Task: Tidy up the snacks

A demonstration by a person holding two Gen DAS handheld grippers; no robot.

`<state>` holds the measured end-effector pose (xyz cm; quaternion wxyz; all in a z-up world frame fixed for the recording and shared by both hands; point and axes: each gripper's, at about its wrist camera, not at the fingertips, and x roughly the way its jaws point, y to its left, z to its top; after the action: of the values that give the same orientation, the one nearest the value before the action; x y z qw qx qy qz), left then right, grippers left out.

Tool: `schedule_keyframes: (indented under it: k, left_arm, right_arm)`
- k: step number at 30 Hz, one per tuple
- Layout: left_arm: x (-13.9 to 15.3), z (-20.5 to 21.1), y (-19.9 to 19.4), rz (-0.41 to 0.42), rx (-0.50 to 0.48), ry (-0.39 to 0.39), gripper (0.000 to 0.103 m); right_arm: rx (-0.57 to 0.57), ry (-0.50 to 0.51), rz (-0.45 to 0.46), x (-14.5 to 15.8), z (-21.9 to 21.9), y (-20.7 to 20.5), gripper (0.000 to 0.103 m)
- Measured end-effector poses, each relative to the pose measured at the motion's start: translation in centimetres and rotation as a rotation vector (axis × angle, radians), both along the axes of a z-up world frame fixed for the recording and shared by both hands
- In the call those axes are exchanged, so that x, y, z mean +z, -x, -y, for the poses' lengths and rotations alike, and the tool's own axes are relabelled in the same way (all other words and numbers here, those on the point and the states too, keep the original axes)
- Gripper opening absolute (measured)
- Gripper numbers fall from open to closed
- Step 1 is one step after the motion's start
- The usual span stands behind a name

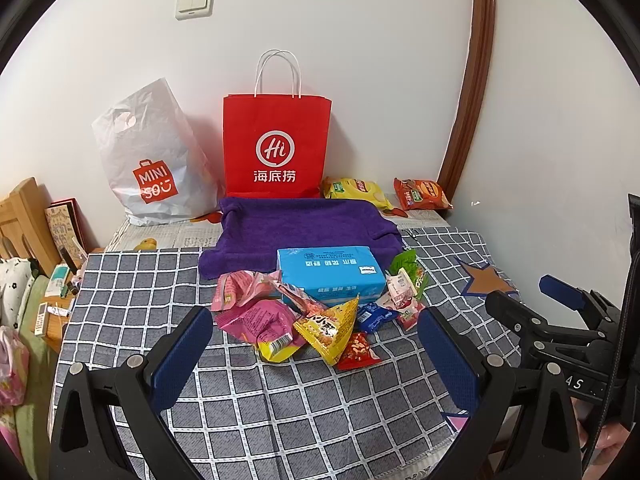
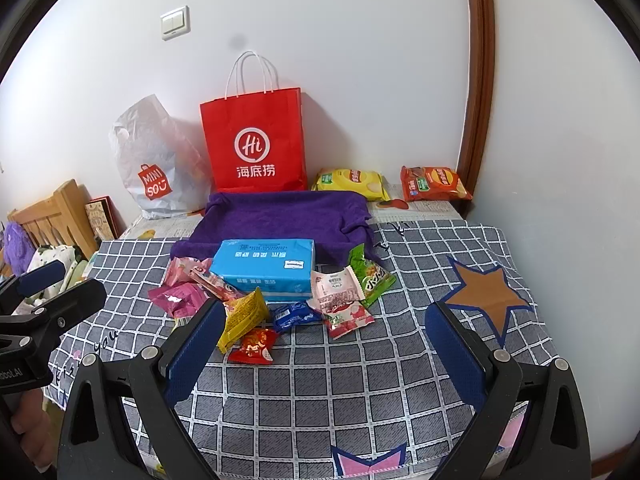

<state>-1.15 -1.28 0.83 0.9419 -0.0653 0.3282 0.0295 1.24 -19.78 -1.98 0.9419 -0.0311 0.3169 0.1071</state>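
A pile of small snack packets lies on the checked cloth in front of a blue tissue pack [image 1: 330,276] [image 2: 266,266]: pink packets [image 1: 256,312] [image 2: 178,298], a yellow triangular packet [image 1: 330,330] [image 2: 242,316], a small blue packet [image 1: 374,316] [image 2: 294,315], a red packet [image 1: 358,352] [image 2: 254,346], a green packet [image 1: 408,268] [image 2: 370,274]. My left gripper [image 1: 316,354] is open and empty just short of the pile. My right gripper [image 2: 326,350] is open and empty, also near the pile.
A purple towel-lined tray [image 1: 304,224] [image 2: 280,216] lies behind the pile. A red paper bag [image 1: 276,144] [image 2: 254,140] and a white Miniso bag [image 1: 152,160] [image 2: 154,164] stand against the wall. Yellow [image 1: 356,192] and orange [image 1: 422,194] chip bags lie at the back right. Wall close on the right.
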Motion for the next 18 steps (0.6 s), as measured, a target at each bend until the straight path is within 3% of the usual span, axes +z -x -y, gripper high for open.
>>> schedule_keyframes:
  k: [18]
  left_arm:
    - [-0.37,0.51,-0.33,-0.007,-0.006,0.001,0.102]
  right_arm:
    - [0.004,-0.004,0.009,0.08,0.11,0.10,0.100]
